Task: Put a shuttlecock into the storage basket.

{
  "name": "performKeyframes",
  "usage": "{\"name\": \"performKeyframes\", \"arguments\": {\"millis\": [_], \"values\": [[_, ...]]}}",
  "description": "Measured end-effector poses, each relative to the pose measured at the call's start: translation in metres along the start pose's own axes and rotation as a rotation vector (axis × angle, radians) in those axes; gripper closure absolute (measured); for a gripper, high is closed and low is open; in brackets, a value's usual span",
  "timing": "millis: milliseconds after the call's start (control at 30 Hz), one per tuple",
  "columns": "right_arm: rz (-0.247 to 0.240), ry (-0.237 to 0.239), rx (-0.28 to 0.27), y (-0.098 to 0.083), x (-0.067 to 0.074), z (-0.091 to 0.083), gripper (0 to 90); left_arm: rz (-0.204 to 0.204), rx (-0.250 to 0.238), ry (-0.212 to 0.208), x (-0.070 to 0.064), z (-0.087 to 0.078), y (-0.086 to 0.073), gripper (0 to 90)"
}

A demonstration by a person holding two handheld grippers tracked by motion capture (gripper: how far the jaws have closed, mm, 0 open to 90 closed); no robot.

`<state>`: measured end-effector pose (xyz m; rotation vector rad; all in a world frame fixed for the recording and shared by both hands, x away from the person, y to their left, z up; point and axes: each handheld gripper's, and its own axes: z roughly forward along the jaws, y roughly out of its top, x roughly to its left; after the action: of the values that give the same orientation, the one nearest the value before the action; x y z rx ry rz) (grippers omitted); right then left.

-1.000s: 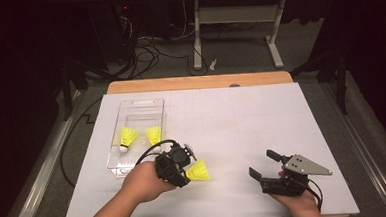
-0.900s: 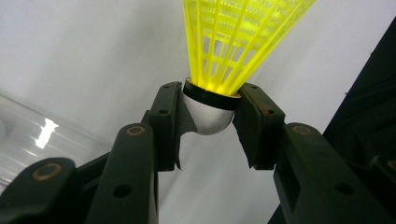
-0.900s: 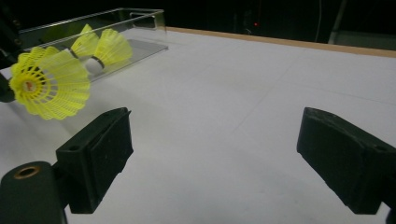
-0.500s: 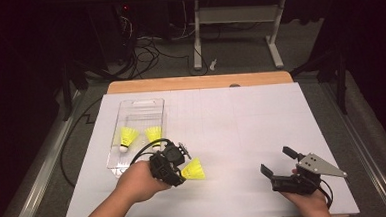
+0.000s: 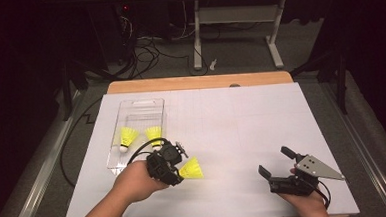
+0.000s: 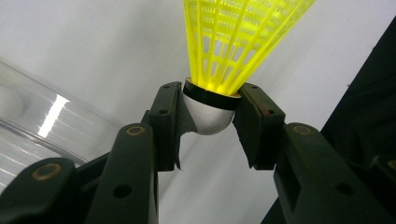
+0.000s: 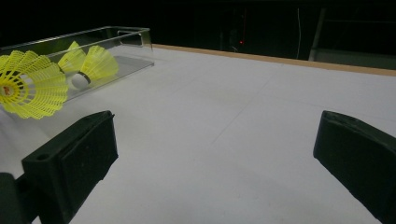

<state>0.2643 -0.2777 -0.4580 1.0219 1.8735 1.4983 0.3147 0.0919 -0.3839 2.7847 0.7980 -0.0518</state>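
Observation:
My left gripper (image 5: pixel 180 167) is shut on the white cork of a yellow shuttlecock (image 5: pixel 192 168), held just right of a clear plastic box (image 5: pixel 135 104). In the left gripper view the left gripper (image 6: pixel 209 112) clamps the cork from both sides, and the shuttlecock's skirt (image 6: pixel 233 42) points away. Two more yellow shuttlecocks (image 5: pixel 128 137) (image 5: pixel 154 134) lie inside the box. My right gripper (image 5: pixel 276 162) rests near the front right of the table. Its jaws have just been opening, with nothing between them. The right gripper view looks between its own jaws (image 7: pixel 215 149) at the held shuttlecock (image 7: pixel 30 91) and the box (image 7: pixel 116 35).
White paper (image 5: pixel 242 126) covers the wooden table (image 5: pixel 199 82). A black cable (image 5: pixel 75 139) runs off the left edge. Beyond the table are the dark floor, more cables and a white desk frame (image 5: pixel 236 16).
The right gripper's jaws stand wider than a second ago, and that hand has shifted a little to the right. The left gripper with its shuttlecock has edged slightly left, toward the box.

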Motion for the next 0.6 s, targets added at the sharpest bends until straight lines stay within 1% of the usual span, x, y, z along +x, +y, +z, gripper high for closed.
{"name": "performKeyframes", "arguments": {"millis": [167,267,467,600], "values": [[-0.003,0.002,0.004,-0.002,-0.001,0.002,0.4,0.000,-0.005,-0.010,0.000,-0.002,0.000,62.5],[-0.001,0.002,-0.001,-0.002,-0.001,0.002,0.4,-0.005,-0.006,-0.007,0.000,-0.004,0.000,62.6],[0.003,0.003,0.010,-0.003,-0.001,0.003,0.4,-0.007,-0.001,-0.011,0.000,-0.013,0.002,62.7],[0.006,0.003,0.016,-0.003,-0.002,0.003,0.4,-0.001,0.003,-0.010,0.000,-0.020,0.004,62.7]]}}
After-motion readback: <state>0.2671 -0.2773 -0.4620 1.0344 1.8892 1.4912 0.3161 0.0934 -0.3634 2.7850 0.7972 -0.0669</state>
